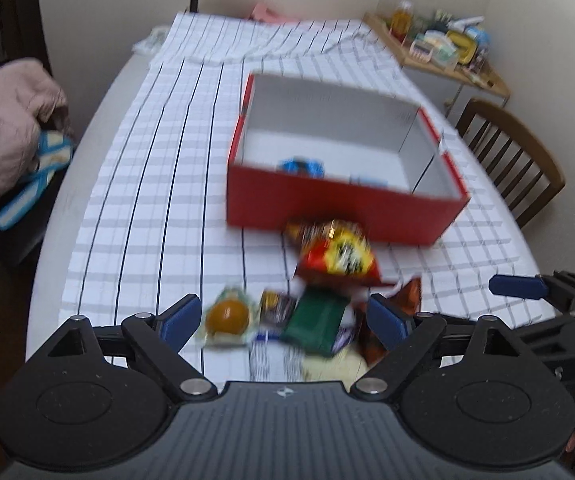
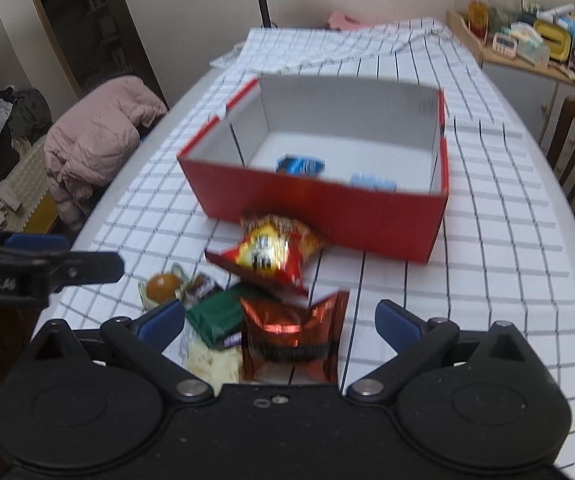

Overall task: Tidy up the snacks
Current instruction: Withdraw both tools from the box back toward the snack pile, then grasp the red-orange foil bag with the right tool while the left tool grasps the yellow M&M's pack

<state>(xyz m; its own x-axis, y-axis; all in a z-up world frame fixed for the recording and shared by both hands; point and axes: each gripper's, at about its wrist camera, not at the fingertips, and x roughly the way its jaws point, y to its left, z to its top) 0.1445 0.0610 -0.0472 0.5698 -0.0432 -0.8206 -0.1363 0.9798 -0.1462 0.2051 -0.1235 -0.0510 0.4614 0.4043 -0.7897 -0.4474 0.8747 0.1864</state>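
snacks lie in a loose heap on the checked tabletop (image 2: 487, 240), right under both grippers and just short of the red box (image 2: 327, 216). nearest the right gripper (image 2: 279, 322), whose jaws stand wide apart with nothing in them, is the copper foil bag (image 2: 293, 340), almost centred between its blue pads, long axis running away toward the box. just left of it are the green packet (image 2: 219, 316) and a pale bag (image 2: 211, 360) that the green packet partly covers. the left gripper (image 1: 283, 318), jaws also apart and holding nothing, hovers over the same heap from the left; the green packet (image 1: 319, 322) and the round orange sweet (image 1: 227, 316) sit between its pads. a little farther, touching or nearly touching the box's near wall, lies the red-and-yellow chip bag (image 2: 275, 252). inside the box, two blue packets (image 2: 299, 166) already rest on its floor. by my reading the right gripper is better lined up on the foil bag, the left on the green packet.
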